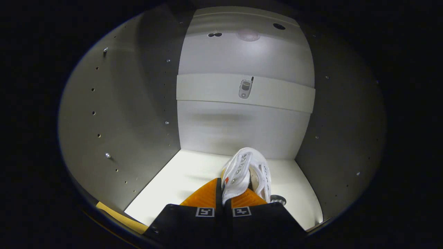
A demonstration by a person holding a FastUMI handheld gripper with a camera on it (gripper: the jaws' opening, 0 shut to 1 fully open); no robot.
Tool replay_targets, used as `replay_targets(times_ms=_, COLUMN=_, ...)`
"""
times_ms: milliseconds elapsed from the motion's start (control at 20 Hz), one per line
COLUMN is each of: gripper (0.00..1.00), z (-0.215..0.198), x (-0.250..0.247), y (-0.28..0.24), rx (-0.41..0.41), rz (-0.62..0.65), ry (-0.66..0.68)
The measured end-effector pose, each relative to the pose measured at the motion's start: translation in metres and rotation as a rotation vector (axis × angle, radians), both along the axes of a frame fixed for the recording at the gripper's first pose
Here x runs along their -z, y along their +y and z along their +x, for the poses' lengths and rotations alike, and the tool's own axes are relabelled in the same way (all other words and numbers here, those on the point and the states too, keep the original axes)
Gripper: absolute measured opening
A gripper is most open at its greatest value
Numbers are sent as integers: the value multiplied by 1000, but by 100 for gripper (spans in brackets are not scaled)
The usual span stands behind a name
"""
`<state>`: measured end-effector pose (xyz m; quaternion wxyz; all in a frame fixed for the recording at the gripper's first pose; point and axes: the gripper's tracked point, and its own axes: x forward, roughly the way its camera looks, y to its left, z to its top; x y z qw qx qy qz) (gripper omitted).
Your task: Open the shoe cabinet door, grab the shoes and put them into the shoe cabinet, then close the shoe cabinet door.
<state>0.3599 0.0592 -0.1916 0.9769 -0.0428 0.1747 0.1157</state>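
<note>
I am looking into the open shoe cabinet (121, 131), a pale box with a white floor, grey side walls and a white back wall. A white shoe (246, 171) with a row of metal eyelets sticks out forward from between my fingers, over the cabinet floor. My gripper (223, 193) is shut on the shoe, with both fingers pressed close together on its near end. Whether the shoe's sole touches the floor is hidden behind the fingers. The cabinet door lies outside what I see.
A white cross rail (207, 88) runs across the back wall, with a small phone-like object (245, 88) on it. Rows of shelf-pin holes line both side walls. The white floor (180, 180) stretches left of the shoe. A yellow strip (114, 216) shows at the cabinet's front left.
</note>
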Motion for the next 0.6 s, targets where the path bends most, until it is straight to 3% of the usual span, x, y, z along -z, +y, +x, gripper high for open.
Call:
replay_targets(times_ms=400, gripper=5, z=4, x=21, y=10, rx=-27, rz=44, ry=74)
replay_targets(times_ms=450, gripper=17, z=0, x=16, y=11, rx=-26, rz=48, ry=59)
replay_targets(times_ms=600, gripper=40, z=-10, x=14, y=13, rx=-19, rz=42, ry=43)
